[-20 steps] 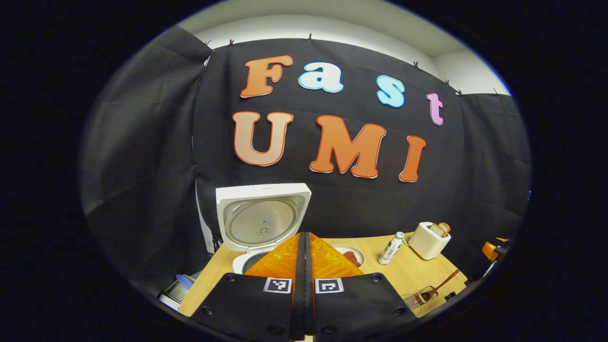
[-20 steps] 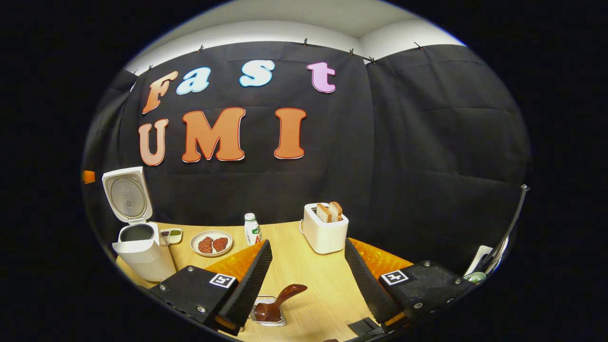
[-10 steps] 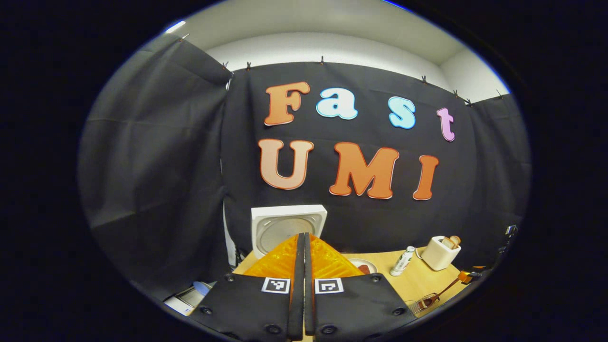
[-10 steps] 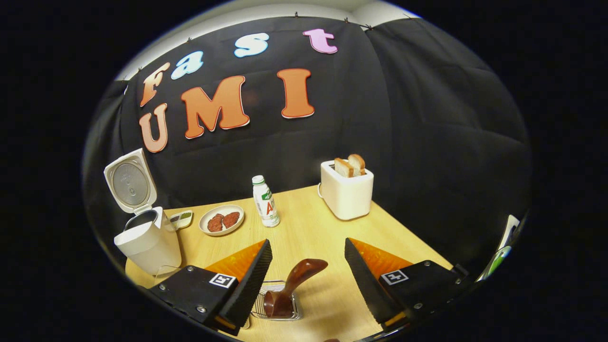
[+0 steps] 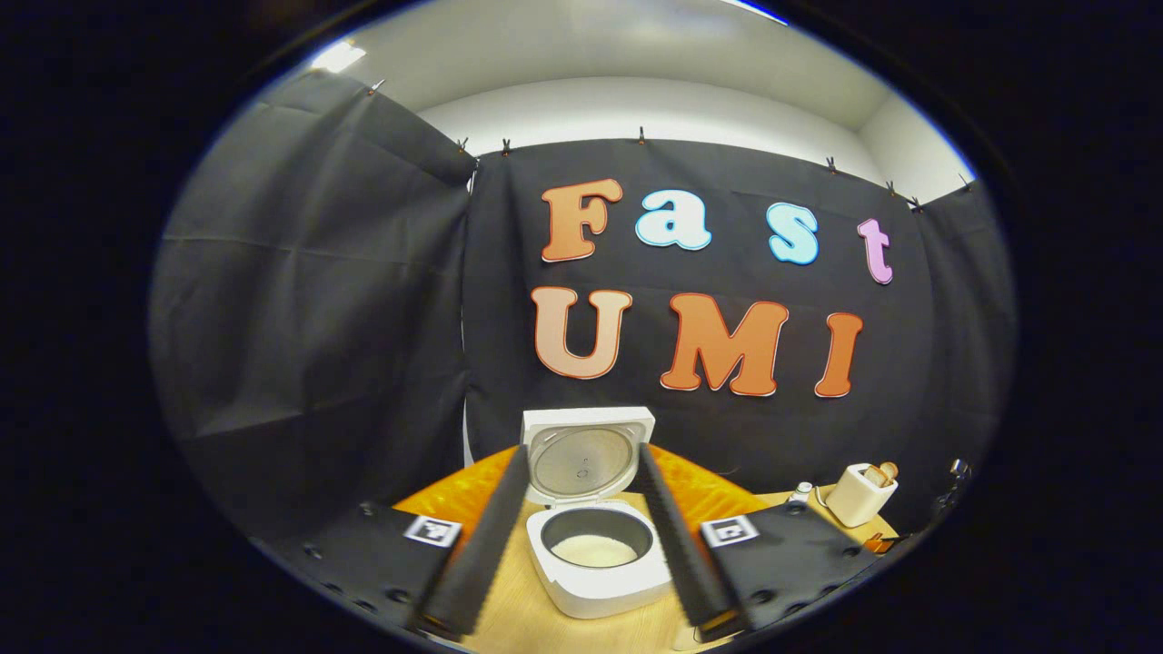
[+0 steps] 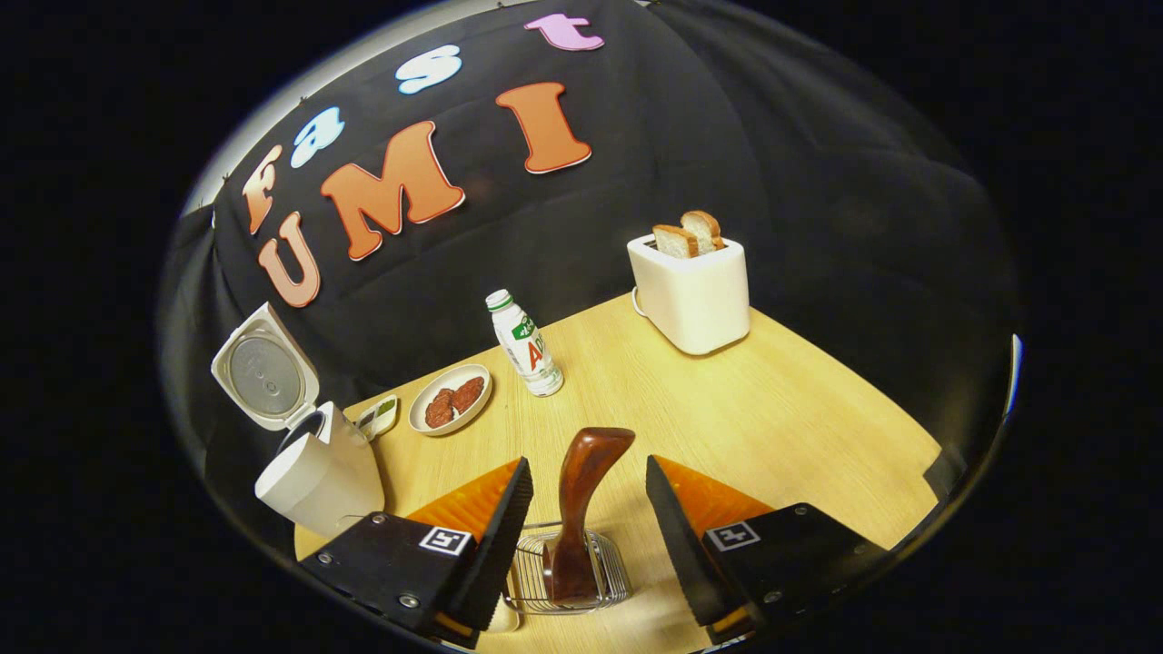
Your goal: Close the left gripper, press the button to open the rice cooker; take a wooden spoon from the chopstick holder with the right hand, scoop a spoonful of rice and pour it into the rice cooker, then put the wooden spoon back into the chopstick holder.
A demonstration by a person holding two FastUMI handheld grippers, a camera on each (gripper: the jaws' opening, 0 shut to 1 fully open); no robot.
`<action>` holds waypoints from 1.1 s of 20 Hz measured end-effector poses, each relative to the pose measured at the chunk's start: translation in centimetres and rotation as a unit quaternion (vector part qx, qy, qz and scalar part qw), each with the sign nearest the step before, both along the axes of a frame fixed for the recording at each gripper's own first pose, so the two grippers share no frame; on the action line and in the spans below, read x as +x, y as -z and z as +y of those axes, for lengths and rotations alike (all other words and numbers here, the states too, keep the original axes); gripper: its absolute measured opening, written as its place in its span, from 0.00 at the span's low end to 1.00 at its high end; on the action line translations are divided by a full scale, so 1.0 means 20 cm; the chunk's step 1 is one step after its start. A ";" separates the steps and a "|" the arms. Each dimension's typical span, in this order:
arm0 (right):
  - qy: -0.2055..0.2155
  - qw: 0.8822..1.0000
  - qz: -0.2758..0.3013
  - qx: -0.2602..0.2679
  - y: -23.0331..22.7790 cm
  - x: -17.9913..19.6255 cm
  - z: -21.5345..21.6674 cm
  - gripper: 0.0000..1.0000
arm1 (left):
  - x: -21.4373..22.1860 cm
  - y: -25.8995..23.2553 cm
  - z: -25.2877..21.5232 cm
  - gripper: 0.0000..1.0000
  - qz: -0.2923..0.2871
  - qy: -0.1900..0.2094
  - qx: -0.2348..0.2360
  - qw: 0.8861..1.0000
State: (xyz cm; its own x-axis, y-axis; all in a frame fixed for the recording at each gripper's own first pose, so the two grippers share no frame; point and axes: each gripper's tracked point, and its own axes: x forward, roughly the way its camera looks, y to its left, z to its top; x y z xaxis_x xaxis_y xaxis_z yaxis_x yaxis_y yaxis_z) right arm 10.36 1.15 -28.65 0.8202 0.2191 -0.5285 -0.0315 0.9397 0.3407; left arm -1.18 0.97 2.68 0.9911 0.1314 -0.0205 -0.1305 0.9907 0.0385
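In the left gripper view, the left gripper (image 5: pixel 581 536) was spread wide with nothing between its fingers. The white rice cooker (image 5: pixel 600 563) sat on the wooden table (image 5: pixel 509 627) directly ahead, framed in the gap between the two fingers. Its lid (image 5: pixel 586 454) stood upright at the back, and the inner pot held a pale layer of rice (image 5: pixel 595 549). Farther off to the right stood a white toaster (image 5: pixel 859 495).

In the right gripper view, the right gripper (image 6: pixel 581 536) was also wide open and gripped nothing. A dark wooden spoon (image 6: pixel 581 504) stood in a wire chopstick holder (image 6: pixel 568 572), its handle leaning slightly to the right and rising between the two fingers. The spoon touched neither finger; a clear gap lay on each side. The holder rested on the table (image 6: pixel 772 409) at the base of the fingers.

Well apart to the left stood the rice cooker (image 6: pixel 318 468) with its lid (image 6: pixel 263 363) raised. Just beside it lay a small dish (image 6: pixel 380 416), then a plate (image 6: pixel 450 400) with two reddish-brown pieces on it. A bottle (image 6: pixel 527 345) stood near the plate. The toaster (image 6: pixel 695 291), with two slices of bread (image 6: pixel 690 232) sticking up, stood at the far side of the table.
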 end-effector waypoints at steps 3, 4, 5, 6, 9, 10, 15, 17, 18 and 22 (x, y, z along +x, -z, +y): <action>-0.008 0.999 0.030 0.029 0.05 0.04 0.04 0.72 | -0.05 0.00 0.02 0.80 0.000 -0.016 0.013 1.000; -0.007 0.999 0.037 0.035 0.07 0.06 0.05 0.71 | -0.06 -0.01 0.03 0.85 -0.004 -0.020 0.015 1.000; -0.006 0.998 0.042 0.037 0.08 0.08 0.05 0.72 | -0.06 -0.01 0.03 0.90 -0.007 -0.027 0.017 0.999; -0.005 0.998 0.045 0.038 0.09 0.10 0.06 0.72 | -0.08 -0.01 0.04 0.95 -0.008 -0.033 0.017 0.999; -0.006 0.998 0.054 0.042 0.10 0.12 0.08 0.68 | -0.09 0.00 0.05 1.00 -0.007 -0.043 0.011 0.999; -0.003 0.997 0.058 0.041 0.11 0.13 0.07 0.63 | -0.10 0.01 0.05 1.00 -0.007 -0.045 0.006 0.999; -0.018 0.991 0.083 0.103 0.05 0.07 0.16 0.27 | -0.13 0.05 0.09 1.00 0.000 -0.061 0.000 0.998; -0.023 0.993 0.072 0.090 0.03 0.05 0.17 0.20 | -0.13 0.05 0.09 1.00 0.001 -0.061 -0.007 0.998; -0.029 0.994 0.067 0.083 0.01 0.04 0.18 0.18 | -0.13 0.05 0.09 1.00 0.000 -0.058 -0.011 0.998; -0.032 0.998 0.037 0.047 -0.06 0.00 0.19 0.07 | -0.09 0.05 0.09 1.00 0.003 -0.043 -0.014 0.999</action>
